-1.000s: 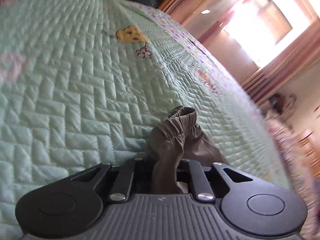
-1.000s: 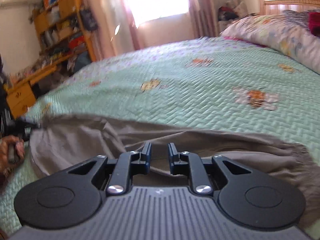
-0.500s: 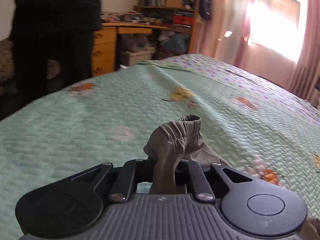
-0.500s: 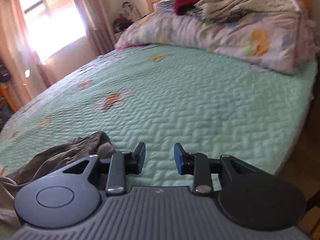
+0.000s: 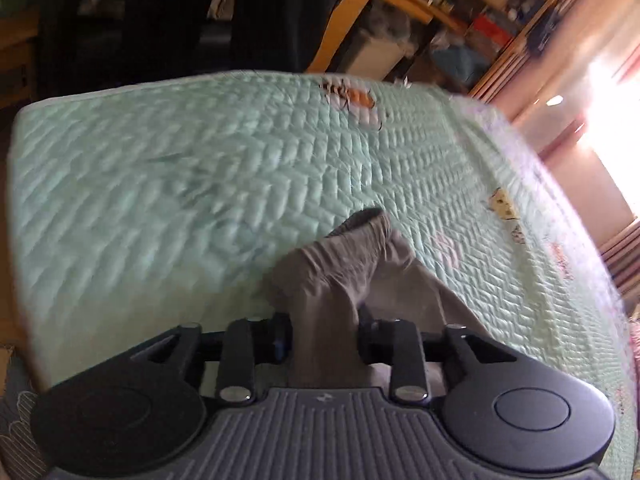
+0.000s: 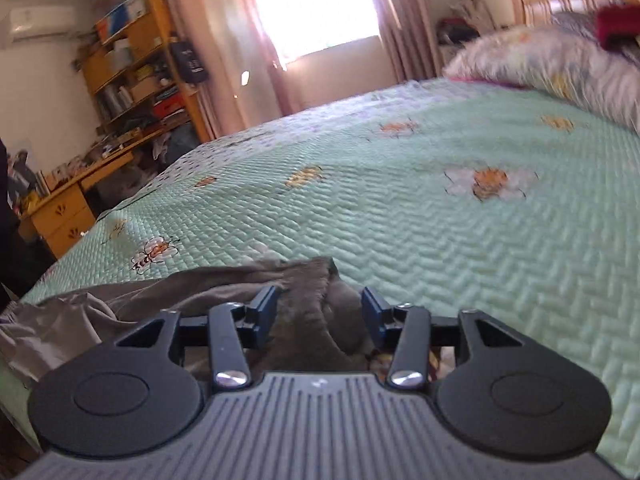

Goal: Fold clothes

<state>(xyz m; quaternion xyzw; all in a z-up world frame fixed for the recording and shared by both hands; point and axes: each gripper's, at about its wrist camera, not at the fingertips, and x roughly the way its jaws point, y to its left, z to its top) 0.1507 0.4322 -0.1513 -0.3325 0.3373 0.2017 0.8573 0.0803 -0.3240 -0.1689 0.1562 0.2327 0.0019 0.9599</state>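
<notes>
Left wrist: gathered brown garment (image 5: 340, 276), quilted bedspread (image 5: 180, 184).

**Backlit room, blur and fisheye bend**

Daylight pours through a window (image 6: 324, 8), blown out to white in both views; in the left wrist view it flares at the right edge. The pink curtains (image 6: 208, 32) glow around it. The green quilt (image 6: 440, 220) is evenly lit, though motion blur smears its stitching, most on the left of the left wrist view. Straight lines bow toward the edges. The upper left of the left wrist view falls into deep shadow.
</notes>
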